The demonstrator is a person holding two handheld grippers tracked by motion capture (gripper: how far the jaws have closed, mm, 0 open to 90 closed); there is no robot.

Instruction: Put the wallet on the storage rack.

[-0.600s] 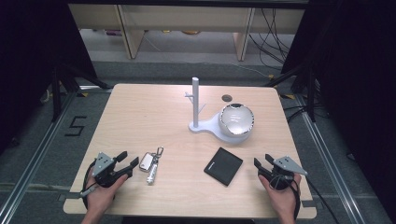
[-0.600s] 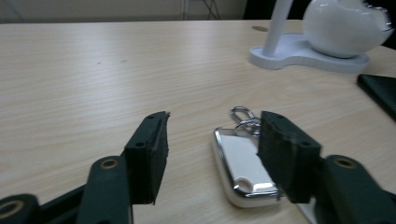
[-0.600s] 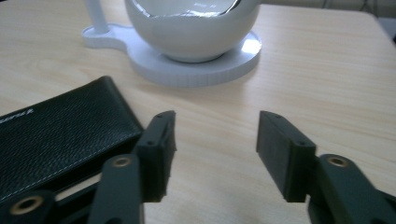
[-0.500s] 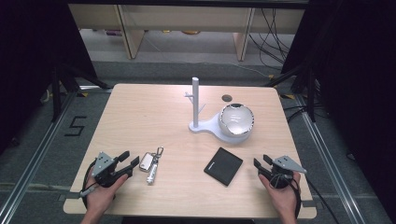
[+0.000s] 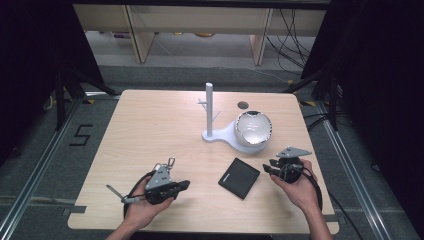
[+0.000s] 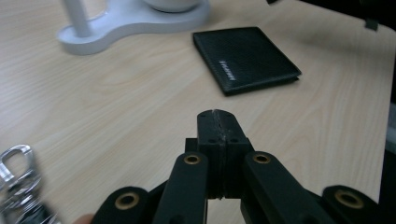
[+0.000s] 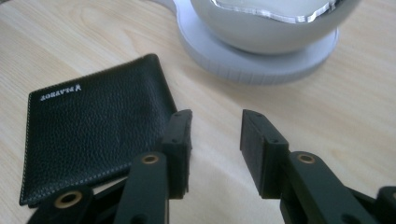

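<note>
Hovering beside the black wallet [image 5: 239, 178], my right gripper [image 7: 212, 135] stands parted and empty. My left gripper [image 6: 217, 125] is clenched on nothing; no grasp made yet.

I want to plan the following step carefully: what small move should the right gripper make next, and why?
Probably ease the right gripper a little toward the black wallet and centre its near edge in the gap. The jaws stand partly open with nothing between them, and the wallet lies flat on the table just beside one jaw. The left gripper is shut and empty, so it seems less ready.
</note>
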